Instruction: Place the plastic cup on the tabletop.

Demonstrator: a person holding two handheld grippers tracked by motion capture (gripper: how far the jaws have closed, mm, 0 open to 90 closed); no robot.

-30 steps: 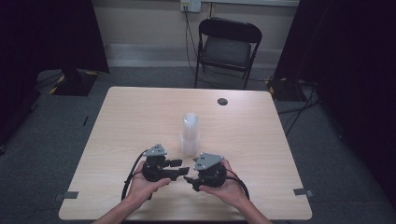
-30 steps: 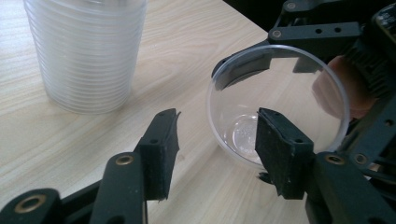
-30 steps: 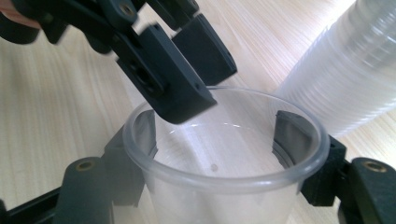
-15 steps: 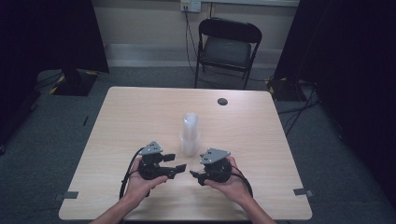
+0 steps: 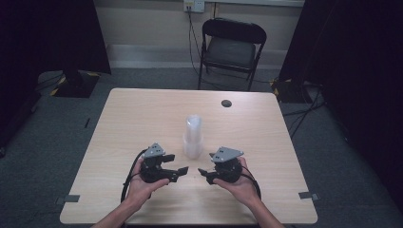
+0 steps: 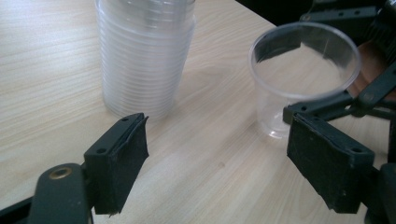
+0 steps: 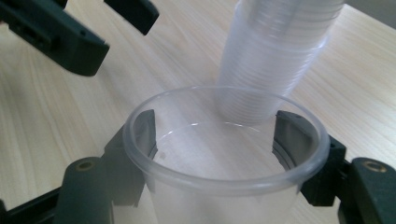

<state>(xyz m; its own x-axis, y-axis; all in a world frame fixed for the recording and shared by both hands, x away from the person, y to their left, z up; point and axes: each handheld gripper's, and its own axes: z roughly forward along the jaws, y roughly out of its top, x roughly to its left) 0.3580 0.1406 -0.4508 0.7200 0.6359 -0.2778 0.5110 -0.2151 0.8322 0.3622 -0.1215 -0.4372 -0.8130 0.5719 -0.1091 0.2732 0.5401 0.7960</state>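
Note:
A tall stack of clear plastic cups (image 5: 192, 135) stands upright at the middle of the wooden table (image 5: 119, 123). In the high view my left gripper (image 5: 182, 171) and right gripper (image 5: 203, 173) point at each other just in front of it, a small gap apart. My right gripper (image 7: 215, 135) is shut on a single clear cup (image 7: 224, 158), one jaw against each side of its wall. The left gripper view shows that cup (image 6: 303, 79) upright to the right of the stack (image 6: 142, 51). My left gripper (image 6: 217, 163) is open with only bare table between its jaws.
A small black round thing (image 5: 226, 103) lies near the table's far right edge. A black folding chair (image 5: 233, 47) stands beyond the far edge. The person's hands hold both grippers close to the near edge.
The two grippers were almost touching a second ago and have drawn apart, left going left and right going right. The stack has not moved.

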